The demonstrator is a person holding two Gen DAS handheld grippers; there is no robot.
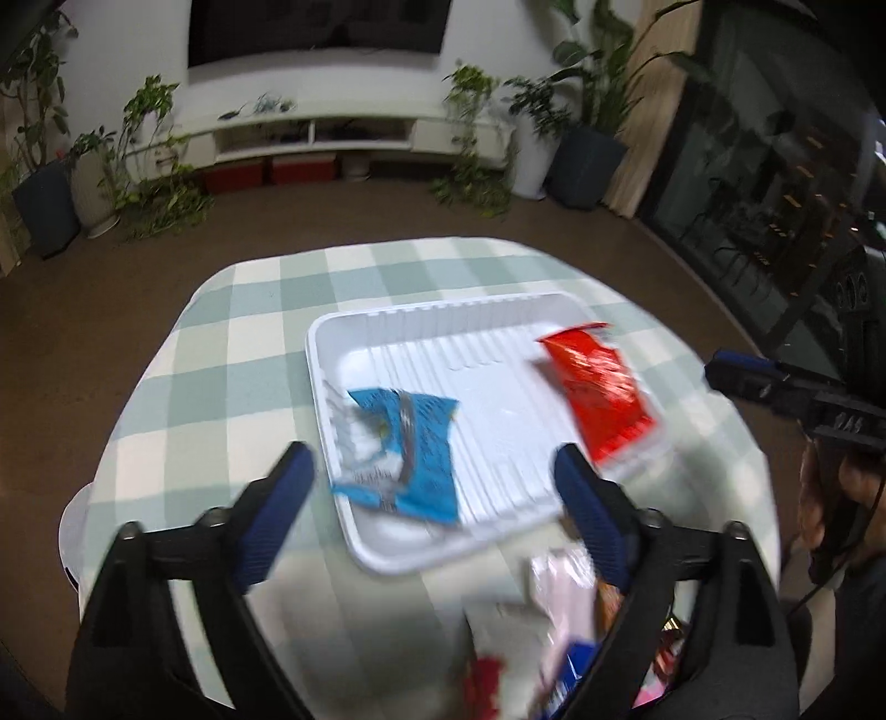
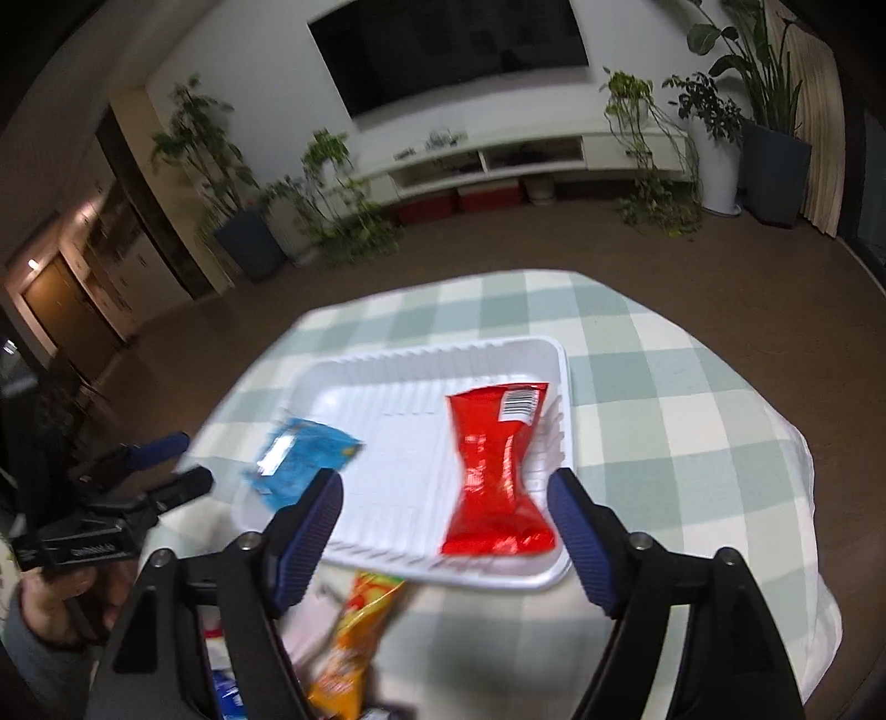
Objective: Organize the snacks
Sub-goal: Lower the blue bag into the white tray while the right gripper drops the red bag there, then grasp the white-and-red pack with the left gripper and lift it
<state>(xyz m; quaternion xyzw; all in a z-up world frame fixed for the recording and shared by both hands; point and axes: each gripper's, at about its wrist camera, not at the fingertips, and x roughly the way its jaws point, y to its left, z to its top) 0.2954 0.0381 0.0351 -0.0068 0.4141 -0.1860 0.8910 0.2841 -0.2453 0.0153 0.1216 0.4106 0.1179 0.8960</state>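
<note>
ribbed white tray [image 2: 432,354], crinkled red packet [image 2: 495,471]

A home living room: wall television [image 2: 448,50], potted plants [image 2: 221,183].

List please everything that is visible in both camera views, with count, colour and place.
tray: one, white, ribbed, on the table's middle.
red snack packet: one, red with a barcode label, in the tray's right part.
blue snack packet: one, blue and silver, in the tray's left part.
orange snack packet: one, orange-yellow, on the table just before the tray.
loose snack packets: several, blurred, white, red and blue, near edge of table.
tablecloth: one, green-white checked, covering the table.
television: one, black, on the far wall.
potted plants: several, green, along the wall.
left gripper: one, black with blue fingers, open above the tray.
right gripper: one, same colours, open above the tray.
</note>
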